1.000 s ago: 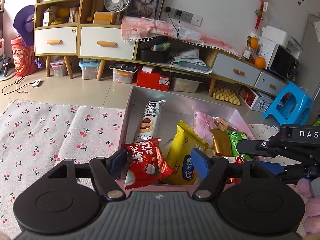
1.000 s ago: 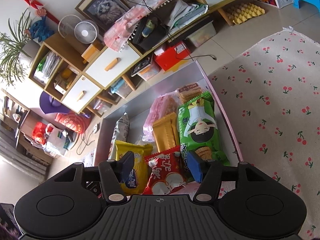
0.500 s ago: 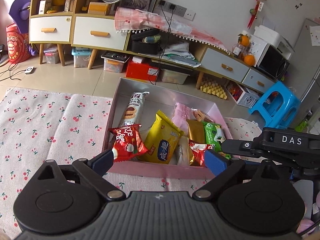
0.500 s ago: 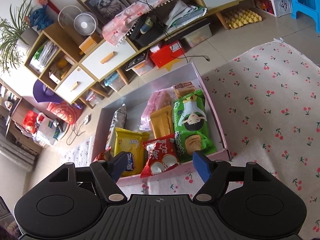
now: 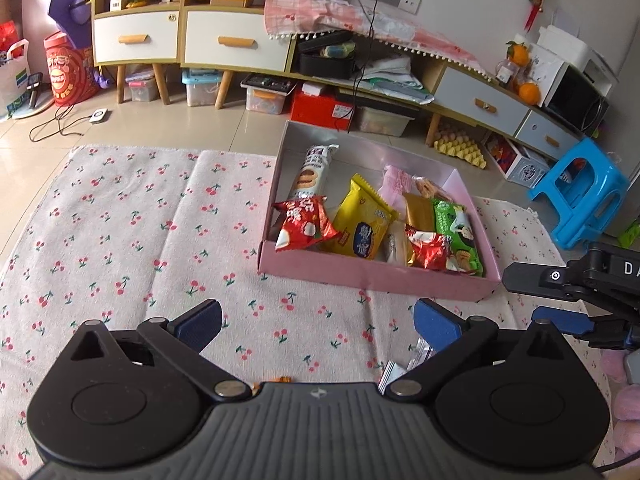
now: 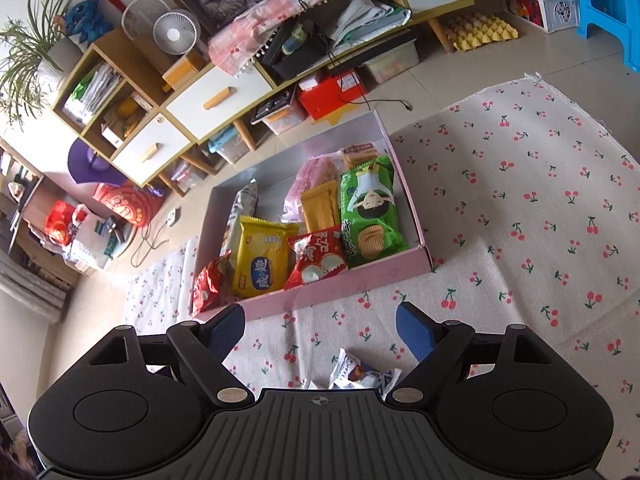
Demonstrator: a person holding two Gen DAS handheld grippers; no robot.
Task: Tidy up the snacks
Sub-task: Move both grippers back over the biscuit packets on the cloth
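A pink box point(image 5: 376, 276) on the cherry-print cloth holds several snack packs: two red ones point(image 5: 302, 222), a yellow one point(image 5: 364, 224), a green one point(image 5: 456, 228) and a long biscuit roll point(image 5: 314, 170). My left gripper point(image 5: 316, 322) hovers over bare cloth in front of the box, its jaws still opening with nothing between them. My right gripper point(image 6: 320, 326) is also opening and empty, short of the pink box point(image 6: 348, 286). A small white snack packet point(image 6: 360, 374) lies on the cloth just under it. The other gripper's black arm point(image 5: 576, 276) shows at the right.
Tiled floor lies beyond the cloth point(image 5: 120, 240). Low cabinets with drawers point(image 5: 236, 42), storage bins and a red box point(image 5: 320, 106) line the wall. A blue stool point(image 5: 580, 192) stands at the right. Something pink and fluffy point(image 5: 624, 392) sits at the lower right.
Both grippers have let go of the red packs, which now lie in the box. Both have opened wide and drawn back and up from the box to over the cloth.
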